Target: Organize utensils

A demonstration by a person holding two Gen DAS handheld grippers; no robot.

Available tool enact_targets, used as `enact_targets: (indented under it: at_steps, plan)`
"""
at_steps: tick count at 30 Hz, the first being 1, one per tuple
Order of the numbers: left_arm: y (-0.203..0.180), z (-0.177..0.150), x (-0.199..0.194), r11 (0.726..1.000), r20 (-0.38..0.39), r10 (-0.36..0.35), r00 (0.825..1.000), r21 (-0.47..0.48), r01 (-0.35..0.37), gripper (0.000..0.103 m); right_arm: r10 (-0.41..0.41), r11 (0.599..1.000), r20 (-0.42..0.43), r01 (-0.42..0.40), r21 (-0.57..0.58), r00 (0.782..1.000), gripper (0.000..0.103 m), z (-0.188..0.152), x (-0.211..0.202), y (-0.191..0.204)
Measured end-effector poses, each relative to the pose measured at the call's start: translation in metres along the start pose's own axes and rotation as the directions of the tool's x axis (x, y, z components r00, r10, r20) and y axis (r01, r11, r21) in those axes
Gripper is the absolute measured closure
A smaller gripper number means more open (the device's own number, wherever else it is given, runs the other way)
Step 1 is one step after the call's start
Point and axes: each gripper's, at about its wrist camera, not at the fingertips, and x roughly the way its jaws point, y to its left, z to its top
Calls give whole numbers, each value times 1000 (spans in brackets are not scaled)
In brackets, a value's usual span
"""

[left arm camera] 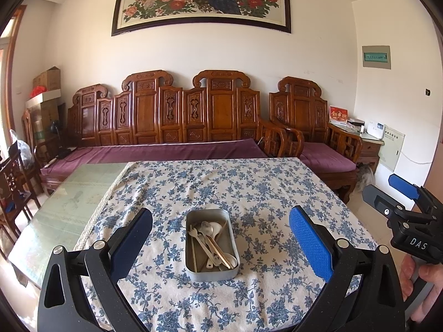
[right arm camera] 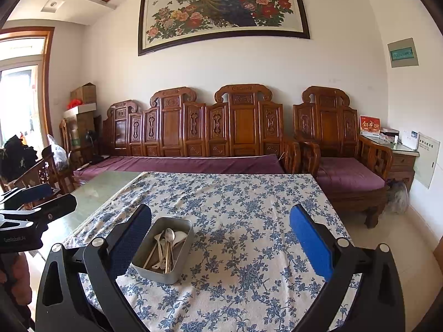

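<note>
A rectangular metal tin (left arm camera: 193, 269) rests on the blue-flowered tablecloth (left arm camera: 249, 193), holding several pale spoons, forks and chopsticks (left arm camera: 211, 242). My left gripper (left arm camera: 221, 238) hovers above the near table edge, open, its fingers straddling the tin from a distance, nothing between them. In the right wrist view the same tin (right arm camera: 155, 272) with its utensils (right arm camera: 166, 244) lies left of centre, close to the left finger. My right gripper (right arm camera: 220, 238) is open and empty too. It also shows at the right edge of the left wrist view as a black body (left arm camera: 409, 215) held by a hand.
The cloth covers most of a glass-topped table (left arm camera: 69, 193); bare glass lies at the left. A carved wooden sofa with purple cushions (left arm camera: 166, 149) stands behind the table, an armchair (left arm camera: 318, 144) to the right. A wooden chair (left arm camera: 13, 182) stands at the left.
</note>
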Motion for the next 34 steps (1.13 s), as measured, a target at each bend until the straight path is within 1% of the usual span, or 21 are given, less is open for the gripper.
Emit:
enact_targets:
  at_steps: [34]
  plan:
    - [-2,-1,-7,1000,18,-9,1000,5,9,8,3,1000,5,-3,3,1000,2,-1,-3,5]
